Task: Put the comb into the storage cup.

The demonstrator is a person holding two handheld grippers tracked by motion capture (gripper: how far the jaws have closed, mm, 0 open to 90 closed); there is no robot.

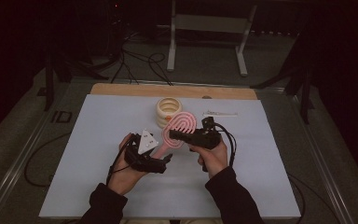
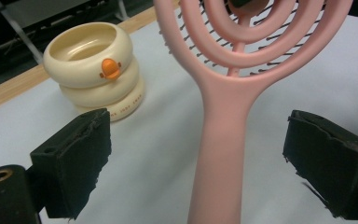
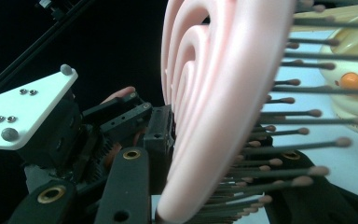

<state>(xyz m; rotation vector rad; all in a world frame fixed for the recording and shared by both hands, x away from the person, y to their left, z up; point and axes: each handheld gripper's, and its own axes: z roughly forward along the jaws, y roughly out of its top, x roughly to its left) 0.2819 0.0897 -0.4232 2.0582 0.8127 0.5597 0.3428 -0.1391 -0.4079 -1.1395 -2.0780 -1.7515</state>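
Jaws on the right gripper (image 1: 182,134) are clamped on the head of the pink hairbrush (image 1: 175,133), held just above the bench near the cream ring-shaped cup (image 1: 168,112), while the left gripper (image 1: 168,158) gapes around its handle, which looks light, stiff, slick plastic, so grab the handle mid-length, not the bristles.

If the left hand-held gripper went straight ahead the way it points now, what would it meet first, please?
Most likely the pink hairbrush: its handle already runs between the open jaws of the left hand-held gripper, so the widening head would come first. The cream ringed cup stands off to the side, beyond.
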